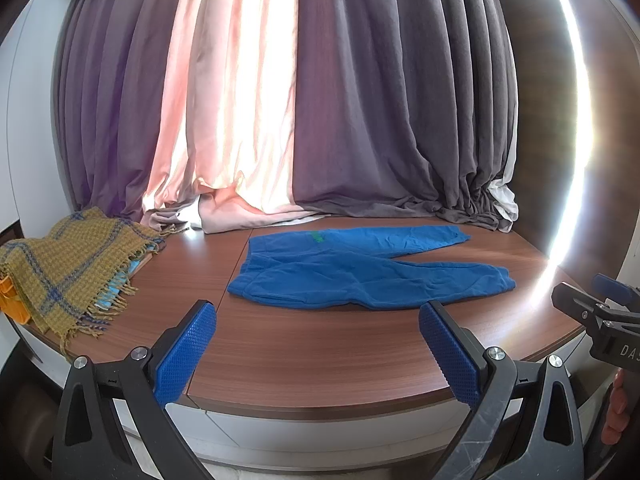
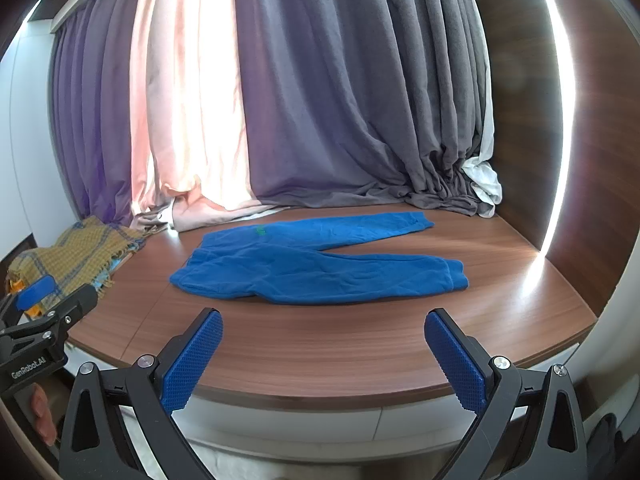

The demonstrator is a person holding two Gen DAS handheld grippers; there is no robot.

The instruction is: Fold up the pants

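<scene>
Wood-grain table (image 1: 320, 360) sat against grey and pink curtains (image 1: 360, 100), strong glare down the right wall. Left gripper (image 1: 318, 344) and right gripper (image 2: 323, 350) were both spread wide and empty, hovering over the near table edge, touching nothing. Blue pants (image 1: 360, 268) lay flat mid-table, waistband left and legs pointing right; a yellow plaid blanket (image 1: 68, 272) sat at the far left, well apart, with nothing between grippers and pants.

A domestic room is indicated by floor-length curtains (image 1: 320, 92), a wooden platform (image 1: 320, 356) and a fringed woven blanket (image 1: 68, 272).
</scene>
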